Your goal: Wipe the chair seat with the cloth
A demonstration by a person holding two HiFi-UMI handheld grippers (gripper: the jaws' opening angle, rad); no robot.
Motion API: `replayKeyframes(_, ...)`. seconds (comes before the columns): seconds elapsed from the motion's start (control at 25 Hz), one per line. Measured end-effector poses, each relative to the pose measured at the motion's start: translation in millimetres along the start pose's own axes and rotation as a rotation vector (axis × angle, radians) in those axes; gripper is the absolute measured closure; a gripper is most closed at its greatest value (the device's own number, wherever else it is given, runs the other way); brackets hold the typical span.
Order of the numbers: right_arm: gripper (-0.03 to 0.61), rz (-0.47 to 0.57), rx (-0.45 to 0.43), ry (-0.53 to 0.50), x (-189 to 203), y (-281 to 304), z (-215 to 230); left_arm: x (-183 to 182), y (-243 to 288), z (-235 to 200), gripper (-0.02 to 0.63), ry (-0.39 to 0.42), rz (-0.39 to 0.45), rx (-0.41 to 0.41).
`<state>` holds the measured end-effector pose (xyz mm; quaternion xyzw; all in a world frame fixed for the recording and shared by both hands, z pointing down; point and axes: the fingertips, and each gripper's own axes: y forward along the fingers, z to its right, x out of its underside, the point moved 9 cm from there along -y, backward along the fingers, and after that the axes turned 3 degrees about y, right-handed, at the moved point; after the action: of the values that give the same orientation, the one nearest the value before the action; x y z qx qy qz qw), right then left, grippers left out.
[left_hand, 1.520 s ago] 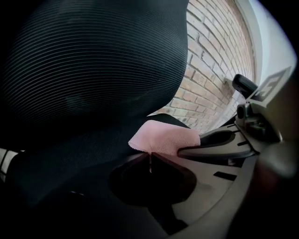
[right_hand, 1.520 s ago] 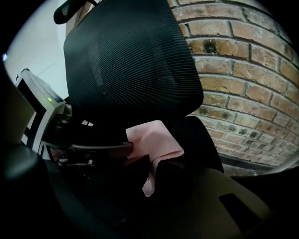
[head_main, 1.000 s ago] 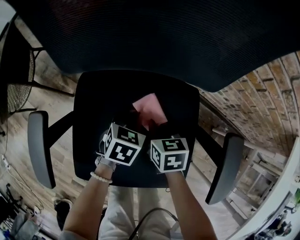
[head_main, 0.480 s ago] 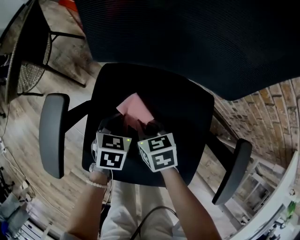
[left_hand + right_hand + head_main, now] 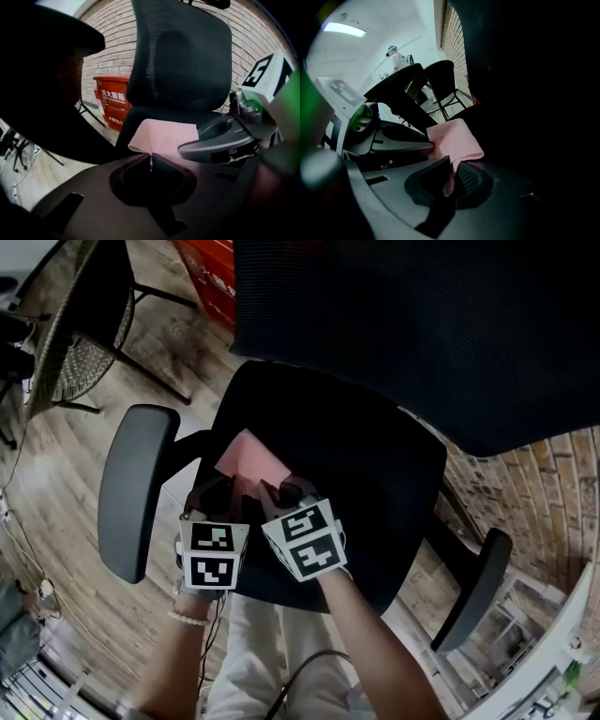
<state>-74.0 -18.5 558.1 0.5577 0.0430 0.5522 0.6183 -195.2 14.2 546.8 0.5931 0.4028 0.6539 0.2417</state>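
A pink cloth [image 5: 251,457] lies spread on the left part of the black chair seat [image 5: 375,474]. Both grippers hold its near edge side by side. In the left gripper view, my left gripper [image 5: 151,159] is shut on a thin edge of the cloth [image 5: 164,135]. The right gripper view shows my right gripper [image 5: 451,171] pinching a fold of the cloth [image 5: 455,137] between its jaws. From the head view, the left gripper [image 5: 228,493] and right gripper [image 5: 274,493] point down at the seat, and their marker cubes hide the pinched edge.
The tall mesh backrest [image 5: 422,324] overhangs the seat's far side. Grey armrests stand at the left [image 5: 136,488] and right [image 5: 473,592]. A red bin [image 5: 112,105] and a dark mesh chair [image 5: 66,362] stand on the wooden floor to the left. A brick wall [image 5: 553,474] is at the right.
Both grippers have slid left across the seat together, dragging the pink cloth from the seat's middle toward the left armrest side. Both wrists have rolled somewhat.
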Motion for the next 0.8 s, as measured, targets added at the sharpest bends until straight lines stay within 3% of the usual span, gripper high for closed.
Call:
replayKeyframes(0.4, 0.528, -0.001, 0.012, 0.009, 7.2, -2.4, -2.0, 2.9, 0.3, 4.4, 0.584, 0.007, -0.007, 0.003)
replayKeyframes(0.8, 0.528, 0.021, 0.107, 0.093, 38.3, -34.9, 29.6, -6.0, 19.2, 52.9, 0.584, 0.099, -0.023, 0.095)
